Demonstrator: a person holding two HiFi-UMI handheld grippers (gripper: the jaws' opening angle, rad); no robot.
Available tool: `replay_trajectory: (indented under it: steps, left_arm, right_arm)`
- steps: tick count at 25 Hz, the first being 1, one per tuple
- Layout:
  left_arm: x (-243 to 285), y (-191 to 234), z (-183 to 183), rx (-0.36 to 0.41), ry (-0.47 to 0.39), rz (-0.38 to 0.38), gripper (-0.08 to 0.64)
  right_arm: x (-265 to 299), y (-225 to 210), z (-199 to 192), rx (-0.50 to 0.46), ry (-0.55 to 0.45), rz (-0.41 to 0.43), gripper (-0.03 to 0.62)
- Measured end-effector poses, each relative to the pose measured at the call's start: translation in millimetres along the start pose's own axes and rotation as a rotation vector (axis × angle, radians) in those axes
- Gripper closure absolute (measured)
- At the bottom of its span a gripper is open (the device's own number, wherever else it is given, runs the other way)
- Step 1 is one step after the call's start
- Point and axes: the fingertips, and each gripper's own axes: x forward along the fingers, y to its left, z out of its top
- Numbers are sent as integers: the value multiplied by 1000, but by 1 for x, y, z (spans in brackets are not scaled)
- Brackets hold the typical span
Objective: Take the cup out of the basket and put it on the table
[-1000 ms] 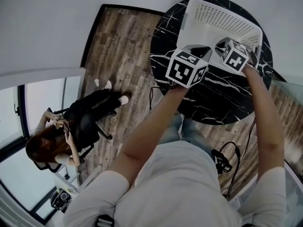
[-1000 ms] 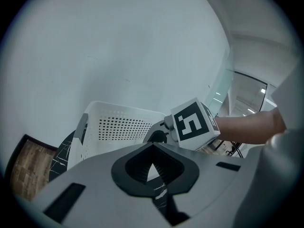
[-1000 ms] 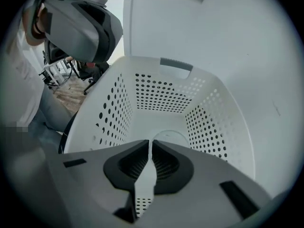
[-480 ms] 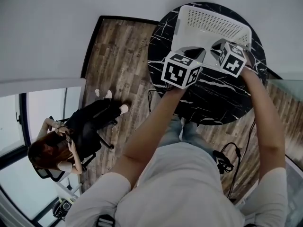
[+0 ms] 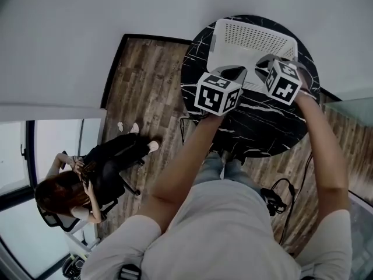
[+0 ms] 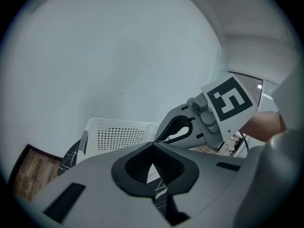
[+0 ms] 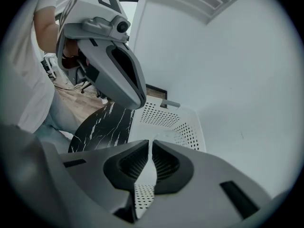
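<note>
A white perforated basket [image 5: 250, 37] stands on the far side of a round black marble table [image 5: 262, 127], against the wall. I cannot make out the cup in any view; the basket's inside is mostly hidden by the grippers. My left gripper [image 5: 232, 72] hovers over the basket's near left rim, its jaws [image 6: 153, 145] closed tip to tip on nothing. My right gripper [image 5: 263, 62] hangs over the near right rim. Its pads [image 7: 150, 144] stand almost together, with only the basket [image 7: 175, 122] showing behind them. Each gripper shows in the other's view.
A plain wall rises just behind the basket [image 6: 118, 134]. A person sits on a chair [image 5: 99, 174] on the wooden floor to the left. Black cables [image 5: 277, 194] lie on the floor beside the table's near edge.
The head camera has drawn back, so table and basket look smaller and lower. Both grippers stay close together over the basket's near rim, shifted slightly rightward along it.
</note>
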Motion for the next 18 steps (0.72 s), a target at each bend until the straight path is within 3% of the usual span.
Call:
replay_trajectory:
  steps: [10,18]
  left_arm:
    - [-11,-25,4,18,-21,-3,561]
    - [2,-51,1,37,-5,-45,561]
  right_arm:
    - [-37,14,9,-3,-17,-45,566]
    - [-58,17,-15,27,7,-78,566]
